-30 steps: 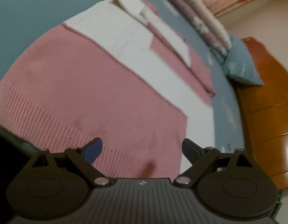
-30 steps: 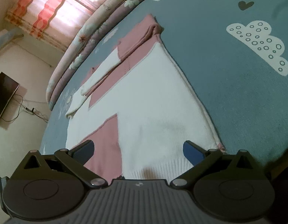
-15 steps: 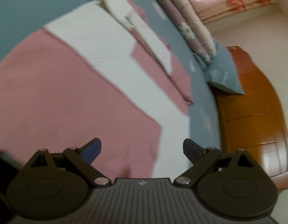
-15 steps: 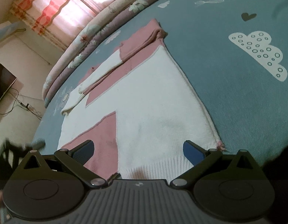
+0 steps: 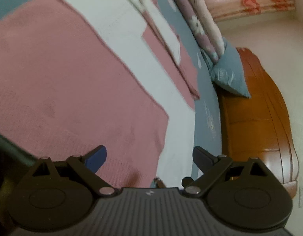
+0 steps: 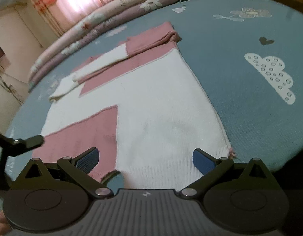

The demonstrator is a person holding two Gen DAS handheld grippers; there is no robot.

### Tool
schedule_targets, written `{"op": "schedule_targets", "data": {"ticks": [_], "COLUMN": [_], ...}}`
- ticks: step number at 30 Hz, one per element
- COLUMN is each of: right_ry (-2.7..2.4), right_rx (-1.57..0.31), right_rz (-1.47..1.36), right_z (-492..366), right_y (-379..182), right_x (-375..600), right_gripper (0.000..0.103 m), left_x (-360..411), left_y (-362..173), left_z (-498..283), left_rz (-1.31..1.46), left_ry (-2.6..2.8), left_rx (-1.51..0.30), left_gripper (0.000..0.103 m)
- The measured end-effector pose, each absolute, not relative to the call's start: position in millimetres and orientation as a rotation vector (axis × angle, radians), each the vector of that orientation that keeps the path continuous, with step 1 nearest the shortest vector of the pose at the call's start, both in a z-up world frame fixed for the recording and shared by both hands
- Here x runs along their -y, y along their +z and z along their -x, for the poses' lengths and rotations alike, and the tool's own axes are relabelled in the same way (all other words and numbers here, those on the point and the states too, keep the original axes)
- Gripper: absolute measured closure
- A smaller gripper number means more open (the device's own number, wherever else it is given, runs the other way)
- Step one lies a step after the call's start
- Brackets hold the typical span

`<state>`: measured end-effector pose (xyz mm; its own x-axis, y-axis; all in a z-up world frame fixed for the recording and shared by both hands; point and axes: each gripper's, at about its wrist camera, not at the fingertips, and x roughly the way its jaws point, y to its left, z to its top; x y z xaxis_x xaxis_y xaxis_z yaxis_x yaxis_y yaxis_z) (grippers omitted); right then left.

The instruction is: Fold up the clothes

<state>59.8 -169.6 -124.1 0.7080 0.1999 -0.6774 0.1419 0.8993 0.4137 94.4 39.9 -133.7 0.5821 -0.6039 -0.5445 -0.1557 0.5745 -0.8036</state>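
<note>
Pink-and-white knit sweater (image 6: pixel 151 102) spread flat on blue-grey bedsheet (image 6: pixel 249 118), filling centre of right wrist frame; sleeves folded across its far end, upper middle. Right gripper (image 6: pixel 144 158) at bottom centre, jaws wide apart, holding nothing, poised over white ribbed hem. Left gripper (image 5: pixel 149 155) at bottom centre of left wrist frame, jaws likewise spread wide and empty, above sweater (image 5: pixel 72 78) pink panel near hem. Left gripper's finger (image 6: pixel 31 140) poking in at left edge of right wrist frame. Floral quilt (image 6: pixel 112 13) rolled along upper left. Blue pillow (image 5: pixel 230 74) and wooden headboard (image 5: pixel 259 127) at right of left wrist frame.
</note>
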Motion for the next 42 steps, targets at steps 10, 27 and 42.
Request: {"op": "schedule_targets", "data": {"ticks": [10, 27, 42], "right_ry": [0.203, 0.097, 0.333], "right_rx": [-0.629, -0.692, -0.721], "right_rz": [-0.030, 0.125, -0.137], "right_z": [-99, -65, -117], "right_y": [-115, -138, -142], "right_x": [88, 82, 80], "right_gripper": [0.001, 0.001, 0.005], "left_x": [-70, -89, -102], "left_y": [-112, -131, -128], "left_z": [-130, -125, -120], "left_rz": [0.935, 0.927, 0.950], "left_ry": [-0.273, -0.325, -0.305], "left_rx": [-0.909, -0.905, -0.882], "left_gripper": [0.008, 0.008, 0.008]}}
